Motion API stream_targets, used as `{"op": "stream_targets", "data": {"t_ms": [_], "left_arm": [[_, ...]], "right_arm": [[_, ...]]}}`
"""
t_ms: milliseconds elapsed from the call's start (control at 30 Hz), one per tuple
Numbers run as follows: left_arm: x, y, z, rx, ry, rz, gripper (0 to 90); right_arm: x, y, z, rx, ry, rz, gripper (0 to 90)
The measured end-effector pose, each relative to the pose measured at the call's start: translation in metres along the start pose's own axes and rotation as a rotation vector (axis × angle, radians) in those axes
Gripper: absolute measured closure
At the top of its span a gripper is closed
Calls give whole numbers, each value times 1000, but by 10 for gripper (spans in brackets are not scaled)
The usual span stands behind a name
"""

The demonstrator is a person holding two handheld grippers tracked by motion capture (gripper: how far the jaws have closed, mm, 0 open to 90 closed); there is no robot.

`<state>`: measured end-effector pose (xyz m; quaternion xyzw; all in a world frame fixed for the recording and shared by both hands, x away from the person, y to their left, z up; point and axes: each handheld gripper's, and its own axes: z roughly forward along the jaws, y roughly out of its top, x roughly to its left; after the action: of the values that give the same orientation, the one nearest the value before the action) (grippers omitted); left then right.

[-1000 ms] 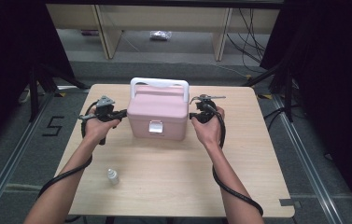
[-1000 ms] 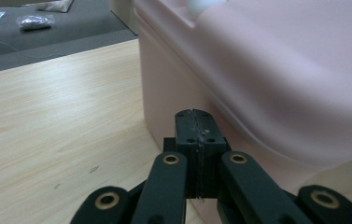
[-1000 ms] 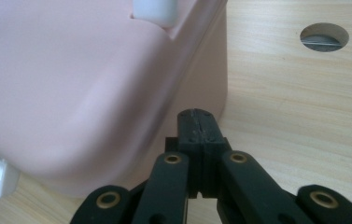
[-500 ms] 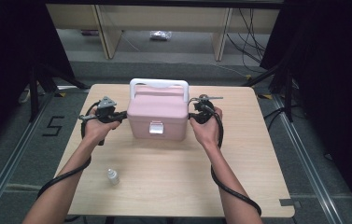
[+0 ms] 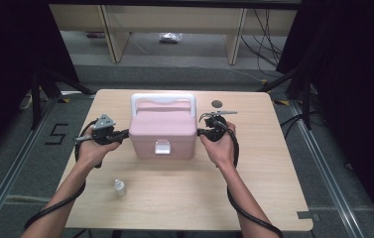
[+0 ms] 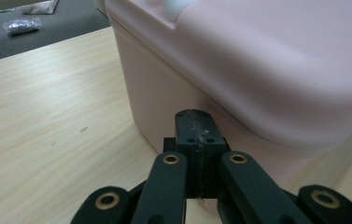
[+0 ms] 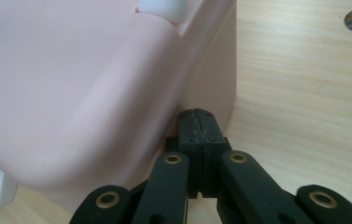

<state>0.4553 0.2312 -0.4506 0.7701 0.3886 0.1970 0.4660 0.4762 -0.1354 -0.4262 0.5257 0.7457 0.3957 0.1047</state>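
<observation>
While I watch from the high view, the pale wooden worktop (image 5: 184,193) carries a pink plastic box with rounded corners (image 5: 163,128), which sits a little behind the middle of the surface. Its white carry handle (image 5: 163,98) lies folded toward the far side, and a white latch (image 5: 162,147) shows on the wall that faces me. I have one gripper at each end of that box. The left gripper (image 5: 123,133) comes in level from the left, its jaws pressed together with nothing between them, the tip up against the box's left wall just under the lid's overhang, as the left gripper view (image 6: 197,128) shows. The right gripper (image 5: 200,133) mirrors it on the other end, jaws likewise together and empty, the tip tucked under the lid edge in the right gripper view (image 7: 200,126). A dark round hole (image 5: 217,103) marks the worktop behind the right gripper. Near the front left edge stands a small clear bottle with a white cap (image 5: 119,187), well apart from the box.
</observation>
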Motion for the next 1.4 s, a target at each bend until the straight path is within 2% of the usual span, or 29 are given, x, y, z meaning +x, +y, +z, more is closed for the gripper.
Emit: {"op": "stream_targets", "data": {"t_ms": [33,67,100,133,200,233,333,433,467,533,600,667,700,767,800,900,933,1033,1133,1200,1233,1267,1300,1333,1400], "left_arm": [[-2,-2,-3,-2,0,1,899],[-3,-4,-6,-2,5,2,899],[-4,-5,-7,-3,3,4,899],[-5,-6,-9,-3,11,7,899],[-7,-9,-14,-5,10,8,899],[-7,-10,-15,-4,12,9,899],[-6,-12,-17,-10,6,1,899],[-6,-12,-18,-4,17,6,898],[-6,-12,-19,-1,24,7,898],[-5,-13,-20,-4,22,0,899],[-7,-14,-21,-6,21,6,899],[-8,-14,-23,-3,28,11,898],[-8,-15,-24,-3,33,13,898],[-6,-15,-24,-4,31,7,898],[-6,-15,-25,-5,31,5,898],[-6,-15,-25,-4,35,4,899],[-6,-15,-25,-5,31,3,898],[-6,-16,-25,-7,36,-2,898],[-7,-16,-25,-8,39,-6,898],[-5,-16,-25,-9,30,-23,897],[-3,-17,-27,-14,20,-46,886],[1,-17,-28,-19,21,-61,811],[3,-18,-31,-19,22,-78,738],[5,-18,-33,-25,16,-90,697],[8,-18,-39,-47,30,-109,617]], "right_arm": [[2,-2,-1,0,4,14,900],[3,-4,-1,-8,14,-13,900],[6,-6,-2,3,13,-1,900],[6,-7,-2,-5,13,-30,900],[9,-9,-3,-2,14,-42,900],[11,-10,-3,5,17,-16,900],[13,-12,-3,-1,19,-36,900],[17,-13,-5,12,13,-29,900],[17,-14,-5,8,19,-44,900],[21,-16,-7,25,19,-30,900],[20,-16,-7,15,14,-57,900],[22,-16,-7,14,20,-40,900],[23,-16,-7,19,6,-44,900],[25,-18,-8,26,27,-36,900],[26,-18,-10,49,24,-23,900],[26,-20,-10,41,31,-41,900],[27,-20,-11,53,29,-19,900],[25,-21,-10,43,36,-39,900],[27,-21,-11,59,34,-20,900],[25,-21,-10,56,27,-38,900],[24,-21,-11,48,50,-37,900],[23,-21,-13,52,54,-25,869],[22,-22,-15,45,48,-31,853],[18,-22,-16,26,39,-58,837],[13,-24,-23,10,29,-55,808]]}}
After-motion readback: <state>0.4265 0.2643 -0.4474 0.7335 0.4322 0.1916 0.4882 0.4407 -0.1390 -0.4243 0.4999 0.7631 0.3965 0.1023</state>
